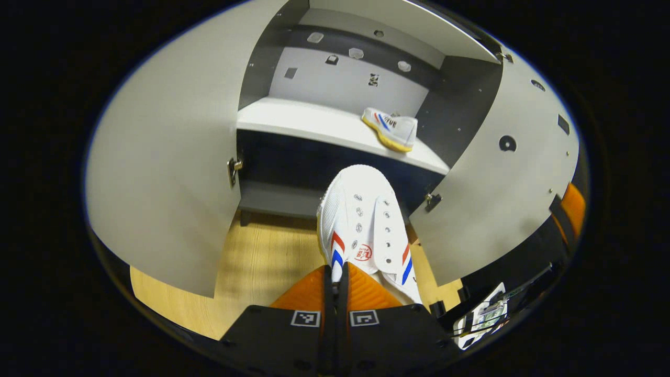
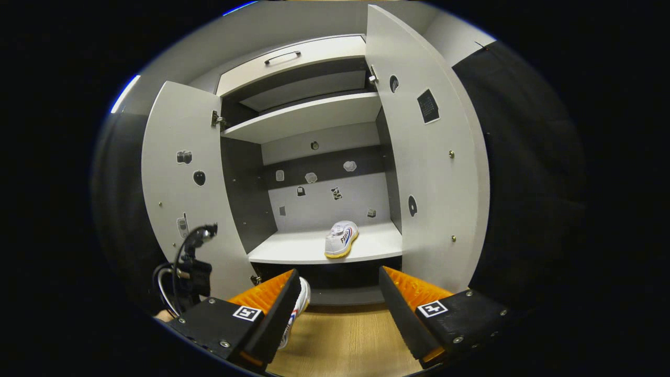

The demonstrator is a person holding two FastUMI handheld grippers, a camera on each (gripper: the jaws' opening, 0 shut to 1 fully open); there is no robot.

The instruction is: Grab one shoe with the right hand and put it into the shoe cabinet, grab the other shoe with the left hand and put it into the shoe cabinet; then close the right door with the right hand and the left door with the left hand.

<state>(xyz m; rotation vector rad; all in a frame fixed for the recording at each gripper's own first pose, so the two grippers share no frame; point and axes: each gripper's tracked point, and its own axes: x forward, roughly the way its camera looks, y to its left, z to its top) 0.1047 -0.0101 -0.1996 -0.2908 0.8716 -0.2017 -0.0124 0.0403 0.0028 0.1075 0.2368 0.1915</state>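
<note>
A white shoe with red and blue stripes (image 1: 366, 225) hangs in front of the open shoe cabinet, toe pointing at it. My left gripper (image 1: 335, 285) is shut on the shoe's rear side wall. The same shoe (image 2: 299, 306) peeks out behind my right gripper's left finger (image 2: 272, 301). The other matching shoe (image 1: 391, 128) lies on the cabinet's white shelf (image 1: 293, 118), toward its right side, and appears again as a shoe (image 2: 341, 239) on the shelf (image 2: 293, 251). My right gripper (image 2: 340, 301) stands open and empty, back from the cabinet, above the floor.
Both grey doors stand wide open: the left door (image 2: 180, 199) and the right door (image 2: 429, 157). A higher shelf (image 2: 303, 118) and a drawer with a handle (image 2: 282, 55) sit above. The floor (image 2: 340, 337) is light wood. A dark lower compartment (image 1: 282, 173) lies under the shelf.
</note>
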